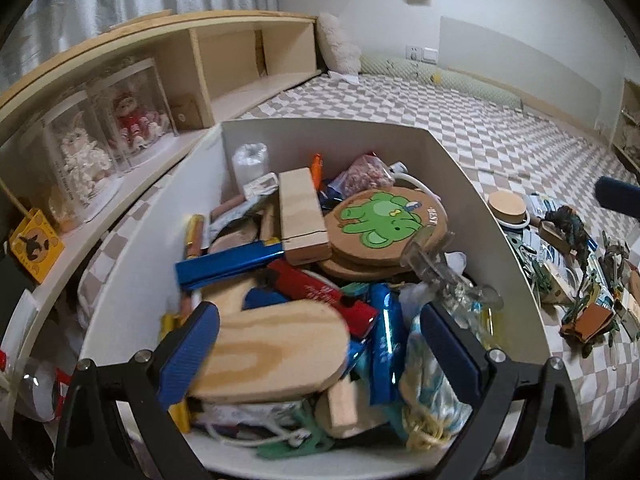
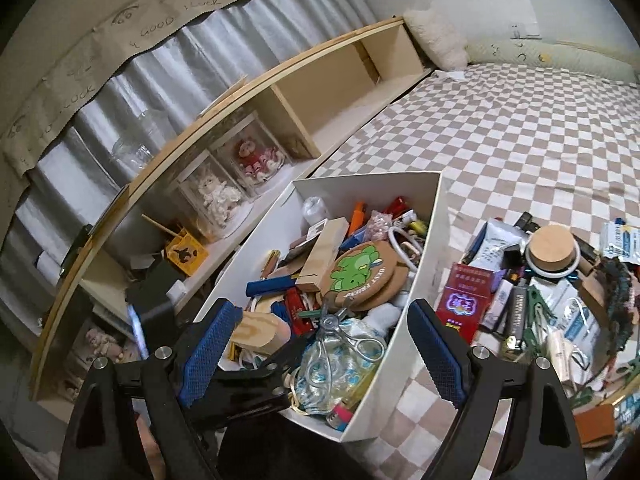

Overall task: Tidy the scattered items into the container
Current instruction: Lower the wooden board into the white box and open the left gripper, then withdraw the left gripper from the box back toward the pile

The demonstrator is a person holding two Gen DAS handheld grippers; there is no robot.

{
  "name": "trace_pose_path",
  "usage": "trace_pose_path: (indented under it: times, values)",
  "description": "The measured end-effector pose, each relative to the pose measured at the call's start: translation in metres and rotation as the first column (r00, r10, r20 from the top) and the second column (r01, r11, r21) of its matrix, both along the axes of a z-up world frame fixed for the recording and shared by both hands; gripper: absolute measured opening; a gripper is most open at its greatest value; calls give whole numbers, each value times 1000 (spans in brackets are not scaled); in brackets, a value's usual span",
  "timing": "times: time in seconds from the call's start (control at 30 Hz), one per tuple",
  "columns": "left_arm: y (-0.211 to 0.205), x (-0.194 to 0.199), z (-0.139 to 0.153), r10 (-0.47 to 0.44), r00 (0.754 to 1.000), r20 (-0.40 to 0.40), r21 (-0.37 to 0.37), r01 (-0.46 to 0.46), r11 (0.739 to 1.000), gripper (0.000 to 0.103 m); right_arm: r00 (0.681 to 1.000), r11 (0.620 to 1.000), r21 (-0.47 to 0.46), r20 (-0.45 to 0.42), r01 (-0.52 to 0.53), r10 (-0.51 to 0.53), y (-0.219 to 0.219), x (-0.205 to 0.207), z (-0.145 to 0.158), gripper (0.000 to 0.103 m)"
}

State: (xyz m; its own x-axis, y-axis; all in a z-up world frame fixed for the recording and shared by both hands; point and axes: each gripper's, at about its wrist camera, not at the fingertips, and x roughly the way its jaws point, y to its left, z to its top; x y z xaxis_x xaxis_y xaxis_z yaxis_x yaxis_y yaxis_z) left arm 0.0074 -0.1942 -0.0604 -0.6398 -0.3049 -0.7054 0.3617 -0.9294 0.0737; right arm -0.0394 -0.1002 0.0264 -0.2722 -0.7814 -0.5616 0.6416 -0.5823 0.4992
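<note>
Both claws hang over the white box point(image 1: 472, 184) on the checked bed point(image 2: 520, 128). Left claw point(image 1: 316, 356) stands wide open above the box's near end; a rounded wood block point(image 1: 272, 352) lies between its pads, seemingly loose on the heap rather than pinched. Right claw point(image 2: 320, 360) also gapes wide and holds nothing.

Already in the box are a frog coaster point(image 1: 384, 220), a long wood block point(image 1: 300, 216) and a blue bar point(image 1: 228, 264). Scattered items remain on the bed, just to the right of the box: a red packet point(image 2: 464, 300), a cork-lidded jar point(image 2: 554, 252), lighters, clips and cards.

The red packet looks light, stiff and flat-sided; pinching it across its narrow width should hold well. If the jar is glass, it is heavier and fragile, so a grip round the body below the lid seems safest. Clips are small and likely to slip from the pads.
</note>
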Motion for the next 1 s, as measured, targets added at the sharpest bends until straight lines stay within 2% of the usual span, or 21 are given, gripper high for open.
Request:
trace_pose_path:
  times: [0.33,0.57,1.0]
  values:
    - [14,-27,-7,-54,996,66,-39,57,998,101,999,999,-18,0,45,-45,20,-4,4,88]
    - [19,-19,1,-75,997,25,10,75,997,101,998,998,-27,3,61,-61,25,-4,4,88]
    - [11,10,13,-36,998,-45,71,39,997,101,997,996,-28,-14,80,-81,37,1,4,88]
